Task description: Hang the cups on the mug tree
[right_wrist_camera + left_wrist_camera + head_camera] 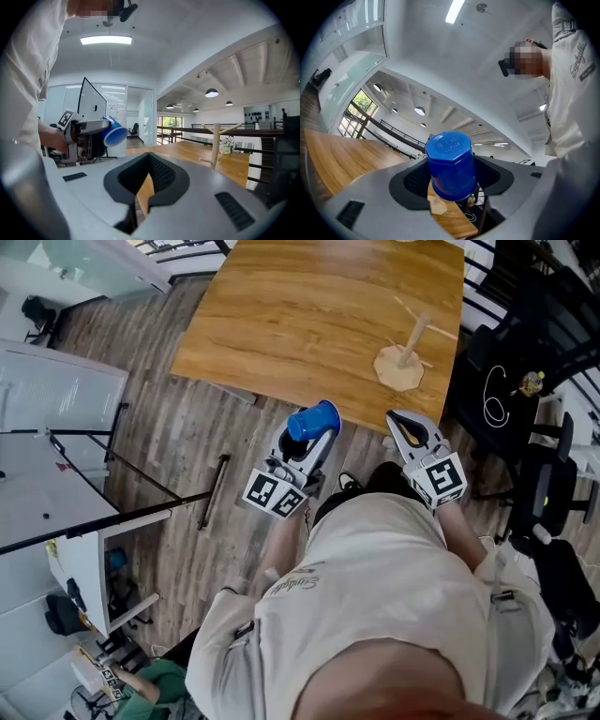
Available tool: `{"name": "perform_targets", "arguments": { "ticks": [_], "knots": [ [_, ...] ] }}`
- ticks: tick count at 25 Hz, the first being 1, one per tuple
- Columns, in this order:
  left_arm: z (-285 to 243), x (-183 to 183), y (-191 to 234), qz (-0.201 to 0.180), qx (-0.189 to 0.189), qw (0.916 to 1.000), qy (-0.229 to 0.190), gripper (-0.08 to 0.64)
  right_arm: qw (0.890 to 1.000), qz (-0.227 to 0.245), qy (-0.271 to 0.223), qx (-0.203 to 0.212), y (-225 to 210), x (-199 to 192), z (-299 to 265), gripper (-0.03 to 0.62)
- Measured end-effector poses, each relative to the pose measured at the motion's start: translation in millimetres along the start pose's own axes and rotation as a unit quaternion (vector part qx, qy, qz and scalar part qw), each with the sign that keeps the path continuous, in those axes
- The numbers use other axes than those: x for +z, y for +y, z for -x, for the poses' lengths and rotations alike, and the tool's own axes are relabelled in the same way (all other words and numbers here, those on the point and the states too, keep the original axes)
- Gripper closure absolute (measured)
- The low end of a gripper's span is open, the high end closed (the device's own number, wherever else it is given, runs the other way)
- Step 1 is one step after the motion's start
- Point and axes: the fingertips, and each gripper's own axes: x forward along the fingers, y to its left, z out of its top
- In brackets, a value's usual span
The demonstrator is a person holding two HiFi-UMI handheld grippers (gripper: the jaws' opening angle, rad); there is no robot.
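Note:
A blue cup is clamped in my left gripper, held just off the near edge of the wooden table. In the left gripper view the cup fills the space between the jaws, flat bottom toward the camera. The wooden mug tree stands near the table's right front corner with bare pegs; it also shows in the right gripper view. My right gripper hovers beside the table edge below the tree, jaws shut together on nothing.
A black chair and dark furniture stand right of the table. A black rod lies on the plank floor at left. White desks line the left side. A person in green crouches at bottom left.

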Motion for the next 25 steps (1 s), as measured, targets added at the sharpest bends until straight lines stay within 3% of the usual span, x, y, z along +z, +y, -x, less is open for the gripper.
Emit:
{"name": "perform_targets", "arguments": {
  "ticks": [14,25],
  "knots": [
    [-36,-7,38,0.013,-0.006,0.9994,0.032,0.27,1.0,-0.024,-0.007,-0.012,-35,-5,-35,0.597],
    [-138,-1,65,-0.014,-0.065,0.995,0.074,0.268,0.994,-0.061,-0.027,-0.085,-125,11,-34,0.597]
  ]
}}
